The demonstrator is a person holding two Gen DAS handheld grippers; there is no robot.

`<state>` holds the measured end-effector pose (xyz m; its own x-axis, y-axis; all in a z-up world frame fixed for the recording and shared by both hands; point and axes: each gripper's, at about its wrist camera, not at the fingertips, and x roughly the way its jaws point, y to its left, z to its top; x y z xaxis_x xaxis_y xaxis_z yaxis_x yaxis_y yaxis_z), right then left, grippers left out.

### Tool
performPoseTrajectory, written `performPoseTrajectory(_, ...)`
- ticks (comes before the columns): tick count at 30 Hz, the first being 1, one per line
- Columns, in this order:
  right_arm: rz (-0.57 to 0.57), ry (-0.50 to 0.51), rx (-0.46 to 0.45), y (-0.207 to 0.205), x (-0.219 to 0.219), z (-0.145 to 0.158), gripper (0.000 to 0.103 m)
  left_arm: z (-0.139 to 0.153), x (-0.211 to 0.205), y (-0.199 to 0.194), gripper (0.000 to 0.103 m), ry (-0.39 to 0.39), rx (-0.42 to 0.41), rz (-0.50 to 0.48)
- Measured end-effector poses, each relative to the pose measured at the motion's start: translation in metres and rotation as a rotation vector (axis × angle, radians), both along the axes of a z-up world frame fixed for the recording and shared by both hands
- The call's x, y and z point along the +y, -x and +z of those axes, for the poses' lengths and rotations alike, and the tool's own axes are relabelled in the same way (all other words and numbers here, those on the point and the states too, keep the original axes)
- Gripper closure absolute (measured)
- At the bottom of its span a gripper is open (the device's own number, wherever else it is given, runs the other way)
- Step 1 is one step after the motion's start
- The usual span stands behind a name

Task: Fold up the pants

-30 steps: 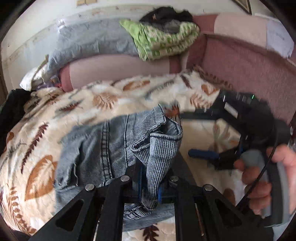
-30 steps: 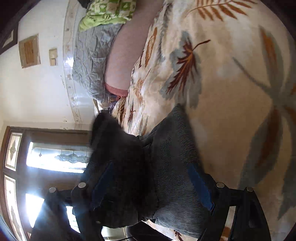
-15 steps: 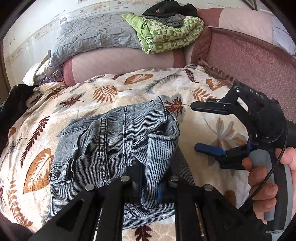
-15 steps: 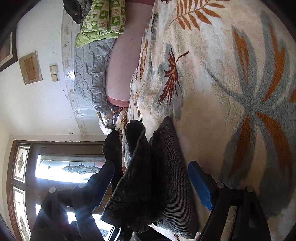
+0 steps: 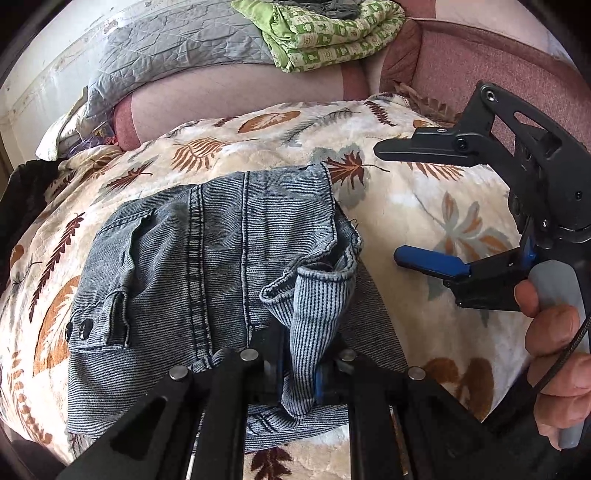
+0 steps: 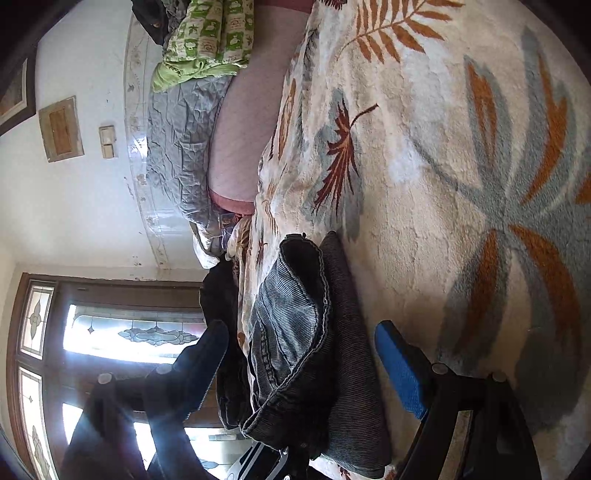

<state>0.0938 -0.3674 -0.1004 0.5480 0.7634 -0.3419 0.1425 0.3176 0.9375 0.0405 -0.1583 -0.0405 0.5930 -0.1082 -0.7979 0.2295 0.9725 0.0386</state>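
- Grey-blue washed denim pants (image 5: 207,258) lie bunched and partly folded on the cream plush blanket with rust and grey leaf print (image 5: 424,221), which covers the bed.
- Left gripper (image 5: 299,365): jaws pressed together on a ribbed hem fold of the pants – the pinched strip rises from the fingers and curls over onto the heap.
- Right gripper (image 5: 388,203): jaws spread wide, nothing held between them; it hovers just beside the right edge of the pants, above the blanket. A hand (image 5: 554,354) grips its grey handle.
- In the right wrist view the right gripper (image 6: 299,347) straddles the dark edge of the pants (image 6: 303,332) – the blue-padded finger (image 6: 399,365) is clear of the cloth, and contact at the other finger cannot be told.
- Beyond the pants, at the blanket's far edge: a pink bolster cushion (image 5: 236,92), a grey quilted cover (image 5: 177,48) and a green patterned folded cloth (image 5: 332,33) on top.
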Motion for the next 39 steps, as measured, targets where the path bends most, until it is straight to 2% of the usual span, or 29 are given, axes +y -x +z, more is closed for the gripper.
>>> performPoseTrajectory(13,-0.023,-0.028,-0.012,0.003,-0.005,-0.001,0.019,-0.005,-0.002,-0.003,0.091,-0.005,0.016,0.003)
performPoseTrajectory(16,-0.059,-0.033,-0.027,0.006,-0.015,0.001,0.019,-0.007,-0.008,-0.003,0.086,-0.031,0.022,-0.024)
performPoseTrajectory(18,-0.078,-0.040,-0.030,0.008,-0.022,0.001,0.019,-0.002,-0.008,-0.004,0.061,0.021,0.051,-0.064)
performPoseTrajectory(20,-0.092,-0.038,-0.032,0.010,-0.026,0.001,0.019,0.012,-0.002,-0.002,0.053,0.116,0.072,-0.091)
performPoseTrajectory(22,-0.103,-0.006,-0.039,0.012,-0.029,0.005,0.019,0.031,0.014,0.005,0.052,0.218,0.064,-0.094)
performPoseTrajectory(25,-0.110,0.079,-0.080,0.019,-0.030,0.021,0.019,0.060,0.058,0.018,0.042,0.326,-0.018,-0.020)
performPoseTrajectory(26,-0.098,0.083,-0.103,0.022,-0.028,0.028,0.019,0.066,0.078,0.022,0.037,0.340,-0.049,0.031)
performPoseTrajectory(28,-0.050,0.073,-0.165,0.032,-0.019,0.046,0.019,0.070,0.119,0.027,0.035,0.350,-0.084,0.144)
performPoseTrajectory(32,0.083,0.060,-0.241,0.057,0.020,0.073,0.019,0.049,0.180,0.019,0.035,0.343,-0.028,0.303)
performPoseTrajectory(34,0.162,0.046,-0.251,0.063,0.043,0.077,0.019,0.035,0.192,0.017,0.035,0.353,0.006,0.322)
performPoseTrajectory(36,0.196,0.094,-0.214,0.066,0.058,0.067,0.019,0.021,0.192,0.015,0.035,0.344,0.041,0.315)
performPoseTrajectory(37,0.189,0.138,-0.162,0.064,0.061,0.053,0.018,0.012,0.188,0.014,0.035,0.341,0.062,0.292)
performPoseTrajectory(38,0.177,0.188,-0.071,0.061,0.061,0.033,0.018,0.003,0.182,0.010,0.035,0.325,0.097,0.269)
performPoseTrajectory(39,0.173,0.197,0.038,0.056,0.059,0.011,0.021,-0.004,0.179,0.012,0.034,0.306,0.116,0.259)
